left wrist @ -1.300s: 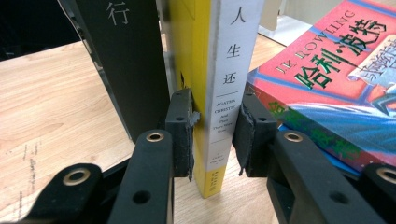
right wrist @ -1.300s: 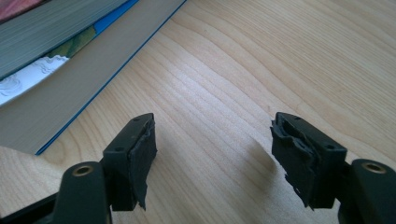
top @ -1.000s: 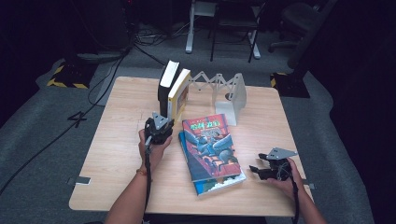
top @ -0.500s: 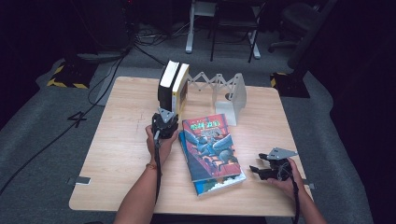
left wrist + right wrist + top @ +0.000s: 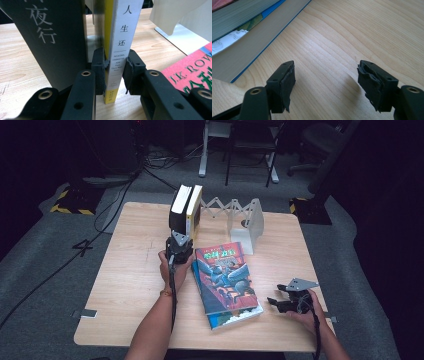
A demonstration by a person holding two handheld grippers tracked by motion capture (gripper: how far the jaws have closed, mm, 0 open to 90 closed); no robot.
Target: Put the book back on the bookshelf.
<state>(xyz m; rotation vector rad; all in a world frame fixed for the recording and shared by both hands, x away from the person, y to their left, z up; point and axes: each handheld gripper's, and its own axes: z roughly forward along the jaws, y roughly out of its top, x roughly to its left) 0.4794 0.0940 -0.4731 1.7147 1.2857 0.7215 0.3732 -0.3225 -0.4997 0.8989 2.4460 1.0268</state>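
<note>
Two books stand on the table at the back. One has a white spine and yellow cover (image 5: 194, 209) (image 5: 123, 30); a dark book (image 5: 179, 209) (image 5: 50, 42) stands just left of it. My left gripper (image 5: 180, 239) (image 5: 116, 70) is shut on the foot of the white spine, a pad pressed on each side. Two large books lie stacked flat in the middle: a red-covered one (image 5: 224, 272) (image 5: 192, 72) on top of a blue-edged one (image 5: 235, 316) (image 5: 237, 37). My right gripper (image 5: 274, 301) (image 5: 325, 82) rests open on bare wood to the right of that stack, nothing between its pads.
A white folding book rack (image 5: 235, 212) with an end plate (image 5: 251, 227) (image 5: 180, 22) stands right of the upright books. The wooden table (image 5: 130, 270) has free room at left and front right. Chairs and cables lie on the floor beyond.
My left gripper has moved farther back and a little right. The white-spined book, which leaned away from the dark one, now stands upright against it. The right gripper has not moved.
</note>
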